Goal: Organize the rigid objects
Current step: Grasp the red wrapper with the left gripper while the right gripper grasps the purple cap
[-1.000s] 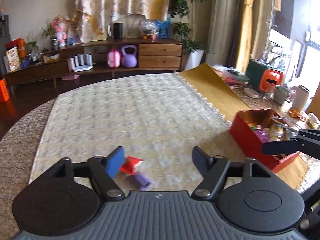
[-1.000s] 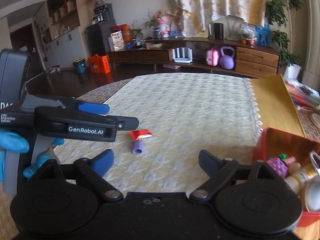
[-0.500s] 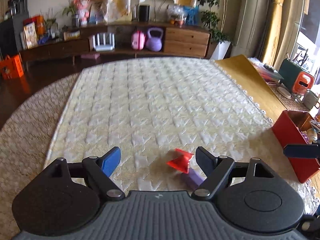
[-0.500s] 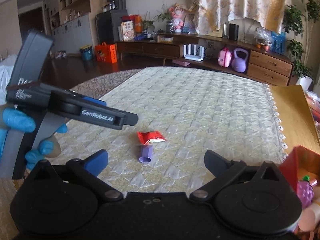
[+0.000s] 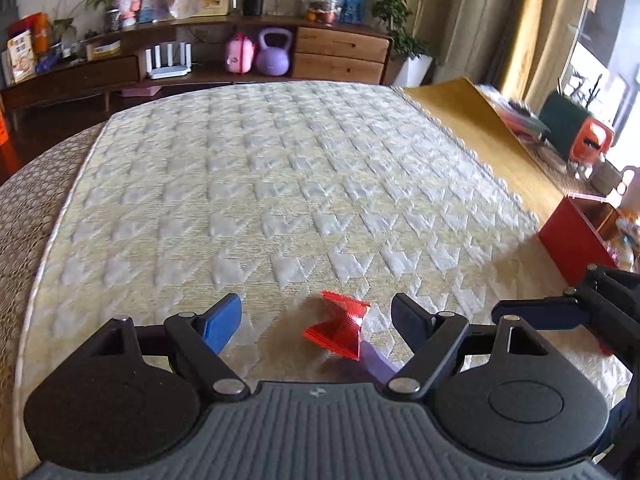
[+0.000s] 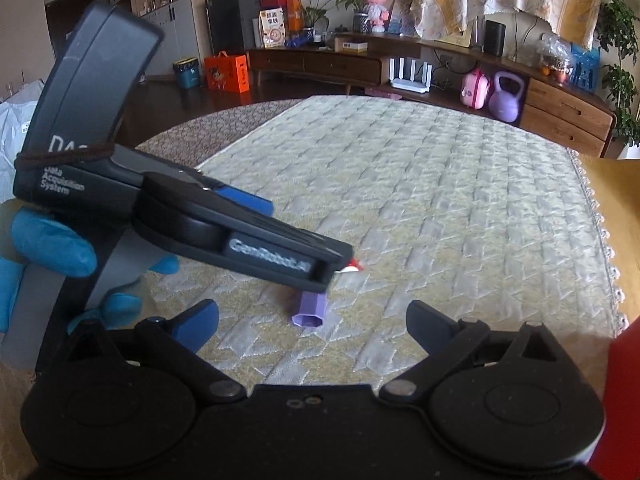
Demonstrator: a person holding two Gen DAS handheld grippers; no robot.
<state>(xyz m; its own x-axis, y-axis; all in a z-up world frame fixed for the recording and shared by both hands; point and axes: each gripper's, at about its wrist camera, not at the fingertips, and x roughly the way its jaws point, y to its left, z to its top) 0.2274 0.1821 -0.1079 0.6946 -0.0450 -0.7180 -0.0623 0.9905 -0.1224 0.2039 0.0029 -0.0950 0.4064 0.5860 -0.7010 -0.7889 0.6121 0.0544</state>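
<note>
Left gripper: your left gripper [image 5: 316,318] hangs low over the quilted cloth with its jaws spread wide, nothing pinched. In the right wrist view it reaches in from the left, tilted down, a blue-gloved hand [image 6: 52,248] on its handle.
Right gripper: your right gripper [image 6: 312,320] also has its jaws apart and empty, pointing down at the table.
Red packet: a crinkled red packet [image 5: 339,330] lies on the cloth between your left gripper's fingers, nearer the right one, touching neither pad. From the right wrist view only its tip shows past the left gripper's nose.
Purple piece: a small purple hexagonal tube [image 6: 309,310] lies just behind the packet, touching it, its open end facing the right camera. It sits between your right gripper's fingers, clear of both.
Red box: a red box [image 5: 572,246] stands at the table's right edge, well apart from the packet, with assorted items inside, too blurred to name.
Surface: pale yellow quilted cloth [image 5: 280,184] over a round table.
</note>
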